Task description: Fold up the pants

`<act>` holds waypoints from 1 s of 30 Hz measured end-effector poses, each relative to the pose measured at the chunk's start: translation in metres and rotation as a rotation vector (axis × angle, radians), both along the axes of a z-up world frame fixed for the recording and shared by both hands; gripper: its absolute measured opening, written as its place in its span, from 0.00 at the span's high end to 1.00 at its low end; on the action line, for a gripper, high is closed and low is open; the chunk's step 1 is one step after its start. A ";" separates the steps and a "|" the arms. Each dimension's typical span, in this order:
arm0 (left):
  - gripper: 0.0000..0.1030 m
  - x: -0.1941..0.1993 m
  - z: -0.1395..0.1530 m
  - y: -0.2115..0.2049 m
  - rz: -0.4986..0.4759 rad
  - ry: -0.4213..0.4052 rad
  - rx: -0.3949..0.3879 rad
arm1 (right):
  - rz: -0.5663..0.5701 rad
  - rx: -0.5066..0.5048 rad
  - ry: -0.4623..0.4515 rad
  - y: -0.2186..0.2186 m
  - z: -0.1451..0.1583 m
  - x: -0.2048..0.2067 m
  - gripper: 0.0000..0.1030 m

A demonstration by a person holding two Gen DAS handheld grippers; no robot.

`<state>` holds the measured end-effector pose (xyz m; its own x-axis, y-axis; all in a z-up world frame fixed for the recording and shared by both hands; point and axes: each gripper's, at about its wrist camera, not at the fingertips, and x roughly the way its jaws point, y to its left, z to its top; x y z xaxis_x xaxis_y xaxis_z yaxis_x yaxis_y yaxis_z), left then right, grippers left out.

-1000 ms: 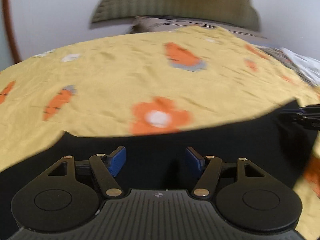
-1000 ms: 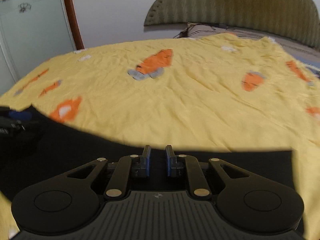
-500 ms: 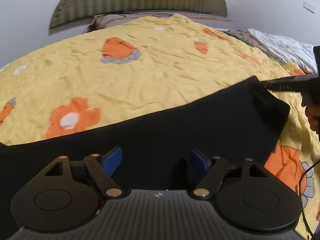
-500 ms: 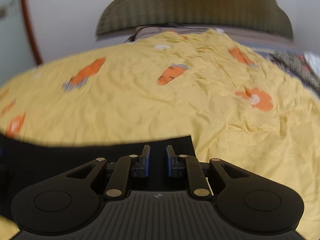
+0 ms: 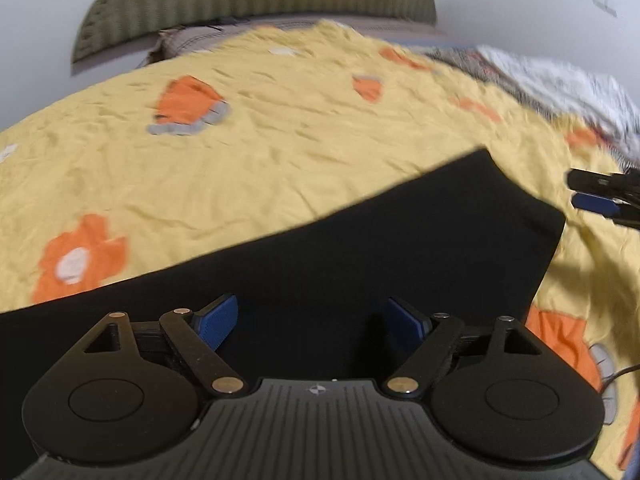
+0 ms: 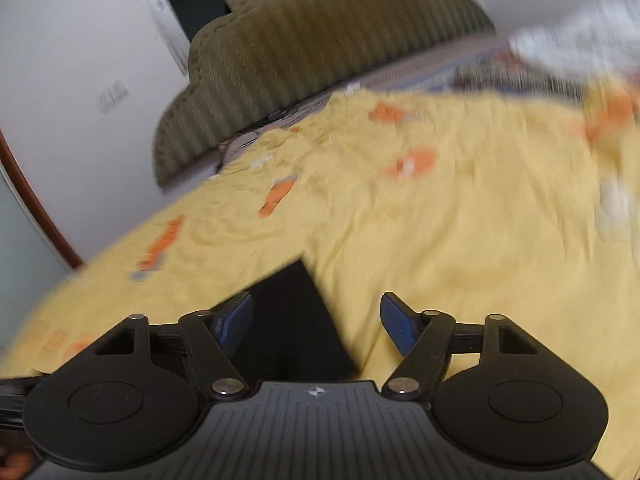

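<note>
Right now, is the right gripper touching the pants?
Apart. In the left wrist view the right gripper sits open beyond the corner of the pants, with yellow bedspread showing between them.

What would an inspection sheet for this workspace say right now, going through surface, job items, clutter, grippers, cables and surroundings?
Surface: yellow bedspread with orange prints, wrinkled.
Job's things: black pants lying flat on the bedspread.
Clutter: white and patterned bedding heaped at the far right.
Grippers: left gripper over the pants, jaws open; right gripper at the pants' corner, jaws open, empty.
Cables: thin dark cable at right edge.
Surroundings: green headboard, white wall.
</note>
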<state>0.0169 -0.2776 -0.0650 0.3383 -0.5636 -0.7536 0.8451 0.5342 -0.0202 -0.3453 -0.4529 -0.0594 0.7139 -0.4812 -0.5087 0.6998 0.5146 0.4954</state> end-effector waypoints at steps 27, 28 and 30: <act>0.12 -0.007 0.004 -0.101 0.025 -0.146 0.007 | 0.001 0.215 -0.257 -0.008 -0.049 0.018 0.45; 0.12 -0.006 0.007 -0.100 0.024 -0.122 0.001 | -0.001 0.214 -0.249 -0.011 -0.050 0.020 0.55; 0.12 -0.003 0.010 -0.098 0.021 -0.064 -0.013 | -0.007 0.199 -0.207 -0.016 -0.050 0.027 0.70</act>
<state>0.0138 -0.3753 -0.0547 0.3970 -0.5655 -0.7229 0.8336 0.5518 0.0261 -0.3184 -0.4693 -0.1096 0.8095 -0.3914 -0.4376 0.5765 0.3886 0.7188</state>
